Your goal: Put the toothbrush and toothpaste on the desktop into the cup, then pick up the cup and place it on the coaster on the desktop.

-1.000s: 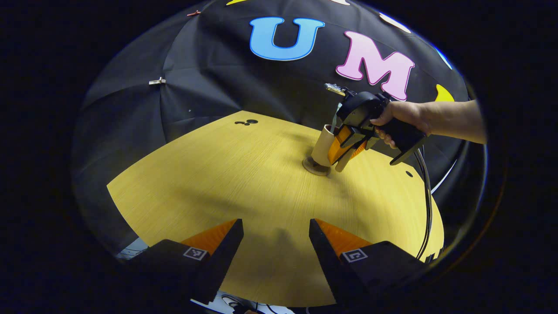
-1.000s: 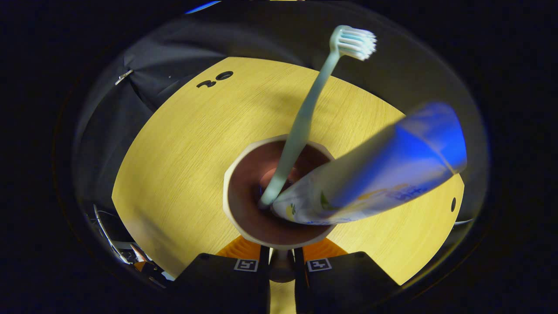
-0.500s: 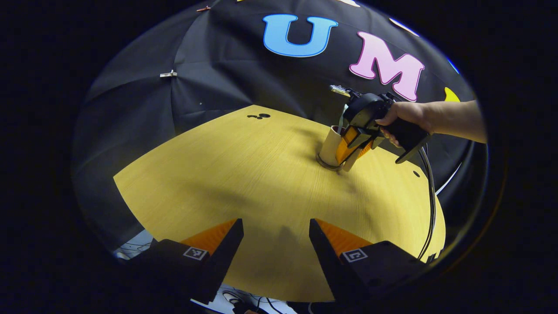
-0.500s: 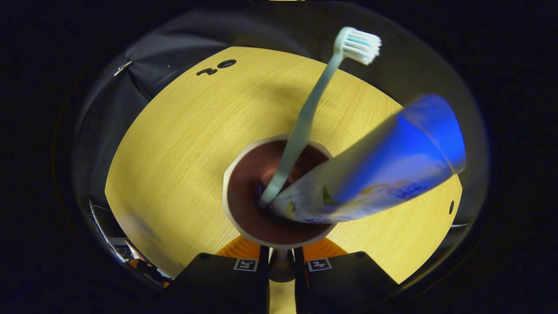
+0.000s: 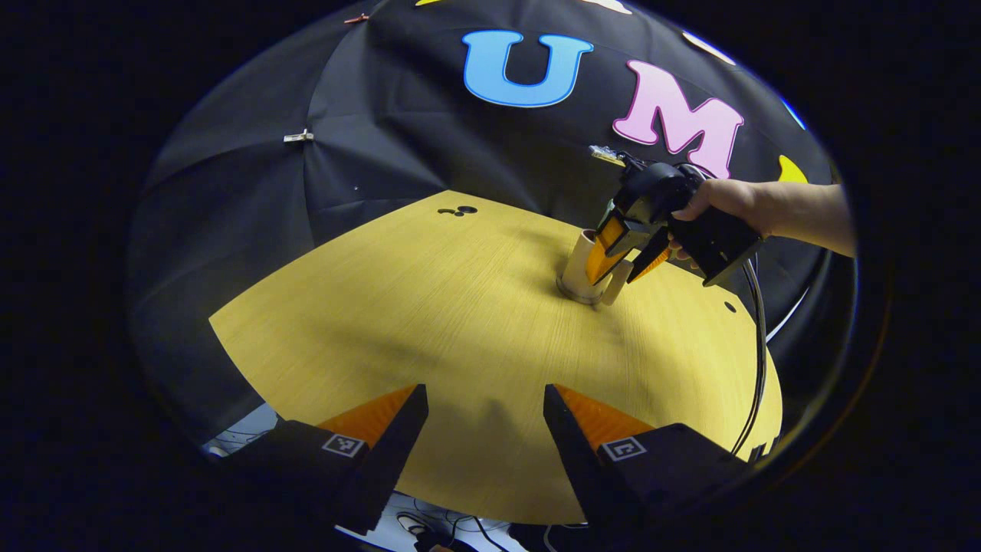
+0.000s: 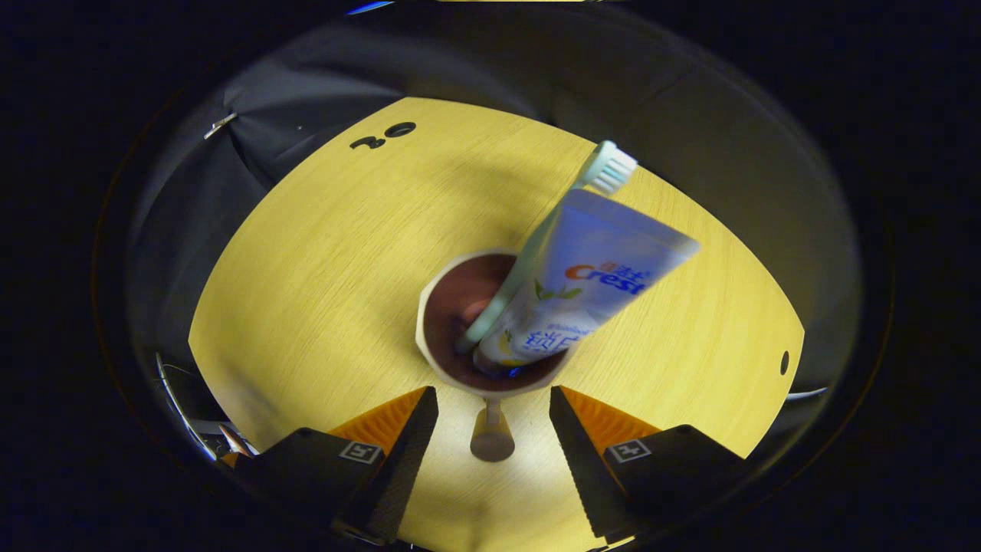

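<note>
A beige cup (image 6: 490, 326) with a dark inside stands on the yellow table and holds a pale green toothbrush (image 6: 536, 245) and a white and blue toothpaste tube (image 6: 590, 284), both leaning to the right. Its handle (image 6: 492, 437) points toward my right gripper (image 6: 493, 429), which is open with a finger on either side of the handle and not touching it. In the left gripper view the cup (image 5: 580, 264) sits on a round coaster (image 5: 576, 294) at the far right, with the right gripper (image 5: 622, 261) just above it in a hand. My left gripper (image 5: 485, 429) is open over the near table edge.
The round yellow table (image 5: 429, 322) has small dark holes at its far edge (image 5: 457, 210) and one near the right rim (image 5: 725, 307). A cable (image 5: 755, 360) hangs from the right gripper. The black booth wall stands behind the table.
My right gripper has opened off the cup handle and pulled back and up. The cup stays on the coaster, and the toothpaste has settled deeper, leaning against the toothbrush.
</note>
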